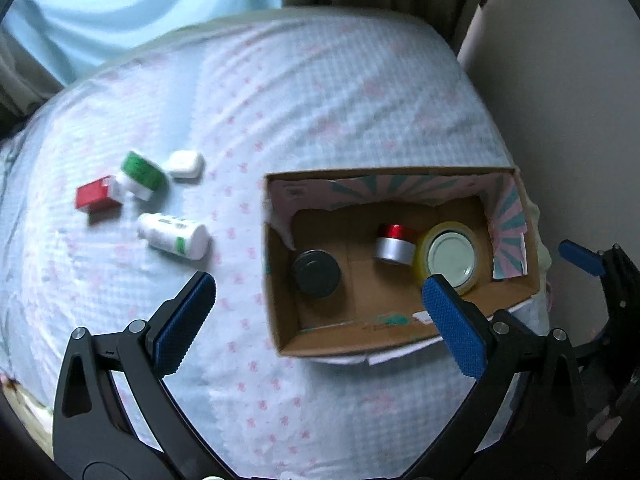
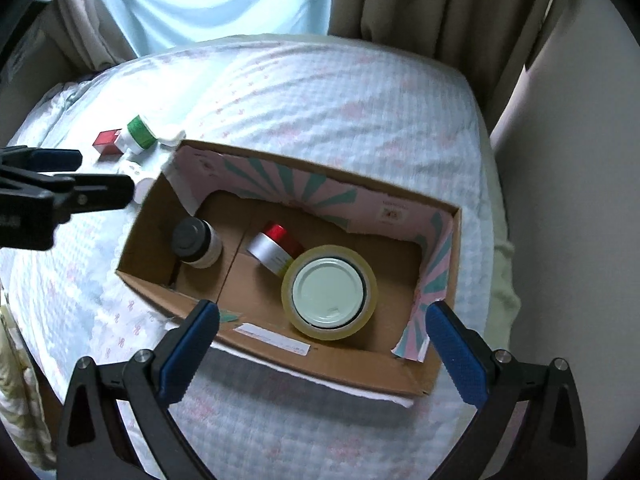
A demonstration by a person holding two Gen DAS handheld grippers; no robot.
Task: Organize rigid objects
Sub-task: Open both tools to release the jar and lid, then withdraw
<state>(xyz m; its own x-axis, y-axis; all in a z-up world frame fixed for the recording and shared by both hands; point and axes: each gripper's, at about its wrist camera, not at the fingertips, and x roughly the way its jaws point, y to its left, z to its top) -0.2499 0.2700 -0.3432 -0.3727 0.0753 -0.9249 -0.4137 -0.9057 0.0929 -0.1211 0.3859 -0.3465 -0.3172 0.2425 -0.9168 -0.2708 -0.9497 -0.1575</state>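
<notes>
An open cardboard box (image 1: 280, 312) (image 2: 152, 284) sits on the bed. Inside are a dark-lidded jar (image 1: 316, 273) (image 2: 192, 240), a red and silver tin (image 1: 394, 242) (image 2: 274, 246) and a tape roll around a white lid (image 1: 450, 256) (image 2: 328, 292). Left of the box lie a white bottle (image 1: 174, 236), a green-lidded jar (image 1: 140, 174) (image 2: 140, 132), a red box (image 1: 96, 196) (image 2: 107, 142) and a white case (image 1: 185, 164). My left gripper (image 1: 316, 308) is open and empty above the box's near left corner. My right gripper (image 2: 322, 330) is open and empty over the box's near wall.
The bed has a light checked cover (image 1: 320, 100) (image 2: 320, 92) with room behind and in front of the box. Curtains (image 2: 420, 8) and a wall (image 1: 560, 100) stand behind and to the right. The left gripper shows in the right wrist view (image 2: 60, 184).
</notes>
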